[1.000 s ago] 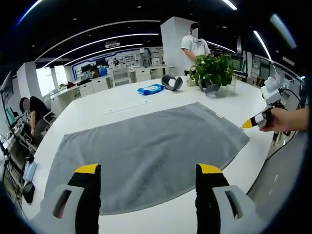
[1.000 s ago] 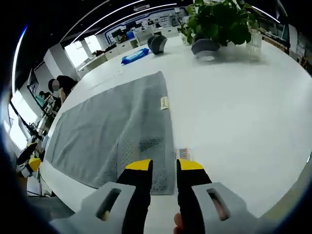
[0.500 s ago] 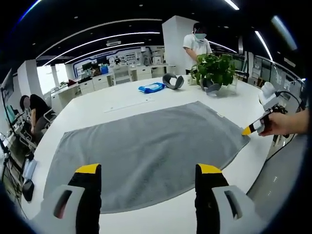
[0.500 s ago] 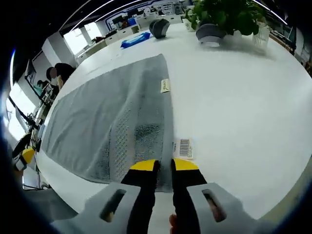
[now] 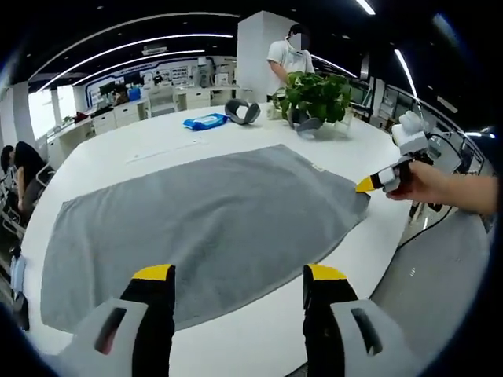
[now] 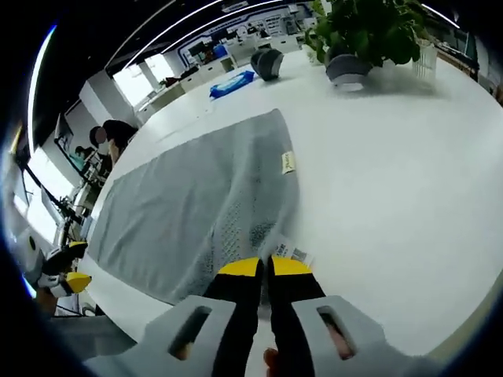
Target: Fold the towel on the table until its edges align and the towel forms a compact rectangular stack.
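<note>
White round table (image 5: 236, 141) in an open-plan office, ceiling light strips overhead. We count one gray towel (image 5: 196, 220), spread flat in a single layer across the table middle. In the right gripper view the same towel (image 6: 196, 204) carries two tags: a small yellowish label (image 6: 288, 162) on its edge and a barcode tag (image 6: 295, 253) at the near corner.

Left gripper (image 5: 240, 275): jaws wide apart, hovering over the towel's near edge, gripping nothing. Right gripper (image 6: 263, 267): jaws pressed together on the towel corner by the barcode tag; in the left gripper view it (image 5: 376, 182) sits at 3 o'clock, at the towel's corner.

Far side, 12 to 1 o'clock: one potted plant (image 5: 314, 94), one blue packet (image 5: 206, 122), one gray curved object (image 5: 244, 112). One person (image 5: 287, 59) stands behind the plant.
</note>
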`<state>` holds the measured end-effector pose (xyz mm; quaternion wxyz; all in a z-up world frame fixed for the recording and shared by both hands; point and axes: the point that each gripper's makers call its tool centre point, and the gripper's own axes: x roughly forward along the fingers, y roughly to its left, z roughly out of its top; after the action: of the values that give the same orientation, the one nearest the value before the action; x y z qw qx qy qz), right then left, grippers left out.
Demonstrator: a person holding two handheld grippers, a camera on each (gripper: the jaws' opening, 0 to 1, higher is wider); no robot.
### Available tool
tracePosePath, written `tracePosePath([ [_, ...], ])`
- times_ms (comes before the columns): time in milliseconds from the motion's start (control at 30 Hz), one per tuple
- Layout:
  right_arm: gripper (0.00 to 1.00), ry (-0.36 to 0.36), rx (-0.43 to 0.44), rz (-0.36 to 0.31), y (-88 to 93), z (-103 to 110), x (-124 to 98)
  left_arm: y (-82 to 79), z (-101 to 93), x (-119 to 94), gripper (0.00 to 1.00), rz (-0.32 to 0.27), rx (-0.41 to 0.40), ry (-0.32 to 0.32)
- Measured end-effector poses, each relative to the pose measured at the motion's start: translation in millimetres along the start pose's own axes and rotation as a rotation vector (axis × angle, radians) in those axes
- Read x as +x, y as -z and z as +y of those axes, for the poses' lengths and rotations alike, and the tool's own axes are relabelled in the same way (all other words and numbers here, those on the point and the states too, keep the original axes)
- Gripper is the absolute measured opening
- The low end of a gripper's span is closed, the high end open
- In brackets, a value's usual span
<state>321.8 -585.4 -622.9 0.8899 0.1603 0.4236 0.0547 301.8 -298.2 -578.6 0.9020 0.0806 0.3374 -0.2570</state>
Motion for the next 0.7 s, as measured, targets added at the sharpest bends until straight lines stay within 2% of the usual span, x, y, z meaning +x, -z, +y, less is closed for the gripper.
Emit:
tracePosePath([
  [167,0.01,-0.021,-0.044,-0.034,-9.7,9.8,-4.2,-21.7,-28.3,14.2,0.66,0.014,-0.061,0.152],
  [233,0.01,-0.04,-0.06,-0.045,-12.4,16.0,-4.9,-29.0,-32.6,19.0,0.63,0.02,-0.078,0.18],
  [400,0.01,-0.065,-0.119,-0.065,-18.1,28.7,-6.6,-62.3,-48.8,34.4,0.51,0.011,-0.083,0.256],
  [567,0.01,-0.098,-0.151,-0.093,-25.3,38.5,-9.6,-79.5,-69.1,53.2,0.51,0.042,-0.045,0.322],
  [700,0.01,-0.13,-0.197,-0.1,-25.7,51.7,-11.0,-97.5,-90.9,68.7,0.51,0.042,-0.054,0.37],
])
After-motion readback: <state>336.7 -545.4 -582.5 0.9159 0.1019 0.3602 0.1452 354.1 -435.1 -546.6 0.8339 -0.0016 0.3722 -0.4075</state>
